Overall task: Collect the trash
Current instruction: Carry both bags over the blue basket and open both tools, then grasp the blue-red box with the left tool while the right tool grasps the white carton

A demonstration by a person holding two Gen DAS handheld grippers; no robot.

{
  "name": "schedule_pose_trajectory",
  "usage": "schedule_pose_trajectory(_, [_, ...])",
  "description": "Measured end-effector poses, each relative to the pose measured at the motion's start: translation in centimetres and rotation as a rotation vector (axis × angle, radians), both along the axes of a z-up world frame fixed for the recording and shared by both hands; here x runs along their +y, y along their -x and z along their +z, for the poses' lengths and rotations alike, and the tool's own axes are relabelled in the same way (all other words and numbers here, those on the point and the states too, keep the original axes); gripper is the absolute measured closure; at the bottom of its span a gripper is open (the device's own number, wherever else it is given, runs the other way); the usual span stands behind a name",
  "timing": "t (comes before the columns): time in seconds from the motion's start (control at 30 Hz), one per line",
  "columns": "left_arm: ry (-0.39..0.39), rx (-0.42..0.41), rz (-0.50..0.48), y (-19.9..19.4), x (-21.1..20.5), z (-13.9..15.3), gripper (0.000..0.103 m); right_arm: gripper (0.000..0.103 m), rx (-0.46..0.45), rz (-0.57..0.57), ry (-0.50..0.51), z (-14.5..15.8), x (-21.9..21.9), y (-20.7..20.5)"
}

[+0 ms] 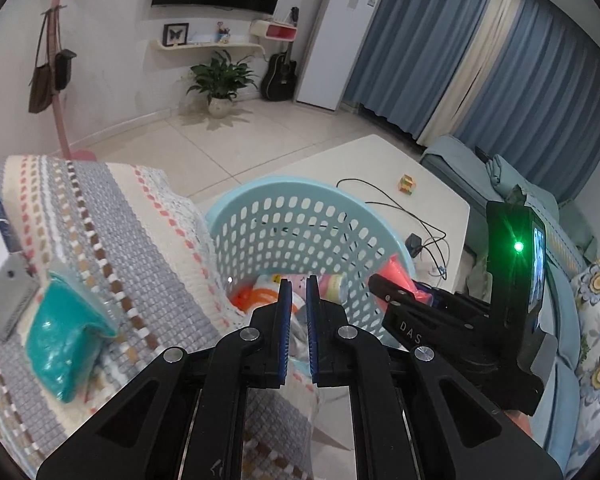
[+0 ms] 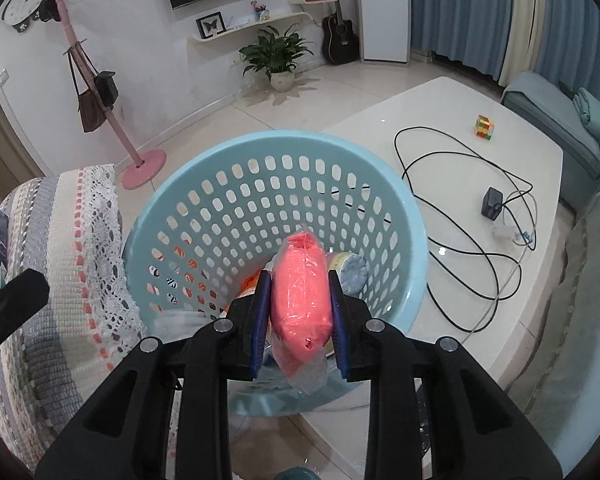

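A light blue perforated basket (image 2: 220, 184) stands on the floor between a woven-covered seat and a white table; it also shows in the left wrist view (image 1: 300, 216). Several pieces of trash lie at its bottom (image 1: 260, 292). My right gripper (image 2: 300, 276) is shut on a pink plastic-wrapped packet (image 2: 302, 280) and holds it over the basket's opening; it shows from the side in the left wrist view (image 1: 396, 280). My left gripper (image 1: 299, 282) is nearly shut with a narrow gap, empty, above the basket's near rim. A teal plastic packet (image 1: 64, 340) lies on the woven cover to the left.
The striped woven cover (image 1: 120, 240) lies left of the basket. The white table (image 2: 480, 152) to the right carries a black cable (image 2: 452, 200), a charger (image 2: 492, 202) and a coloured cube (image 2: 485, 128). A pink coat stand (image 2: 140, 168), a plant (image 2: 278, 60) and a sofa (image 2: 580, 128) stand around.
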State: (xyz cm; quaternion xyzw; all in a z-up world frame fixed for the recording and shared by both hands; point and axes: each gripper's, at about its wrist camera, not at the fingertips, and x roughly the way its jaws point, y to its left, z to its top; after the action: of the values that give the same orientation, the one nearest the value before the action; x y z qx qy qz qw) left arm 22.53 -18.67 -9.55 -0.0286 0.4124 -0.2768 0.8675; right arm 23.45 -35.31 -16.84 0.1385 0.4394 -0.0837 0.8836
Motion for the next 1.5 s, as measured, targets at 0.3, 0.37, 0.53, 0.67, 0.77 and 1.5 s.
schedule_pose_trajectory(0.3, [0.052, -0.001, 0.054, -0.1, 2.4, 1.1, 0.051, 0.037, -0.048, -0.005, -0.140, 0.7, -1.8, 0.8])
schedule_pose_trajectory(0.37, [0.074, -0.013, 0.073, 0.3, 2.9, 2.0, 0.032, 0.037, -0.065, 0.004, -0.145, 1.5, -1.8, 1.1])
schedule_pose_trajectory(0.53, [0.105, -0.065, 0.092, 2.5, 4.4, 4.2, 0.026, 0.037, -0.114, 0.038, -0.167, 3.8, -0.7, 1.5])
schedule_pose_trajectory(0.67, [0.115, -0.098, 0.124, 3.7, 6.1, 5.6, 0.024, 0.037, -0.156, 0.089, -0.157, 5.7, 1.4, 1.8])
schedule_pose_trajectory(0.77, [0.123, -0.125, 0.178, 4.2, 8.0, 6.7, 0.024, 0.037, -0.172, 0.127, -0.146, 6.6, 3.3, 1.7])
schedule_pose_trajectory(1.5, [0.171, 0.006, 0.523, -1.8, 24.2, 6.7, 0.024, 0.037, -0.239, 0.463, -0.034, 10.2, 19.2, -0.9])
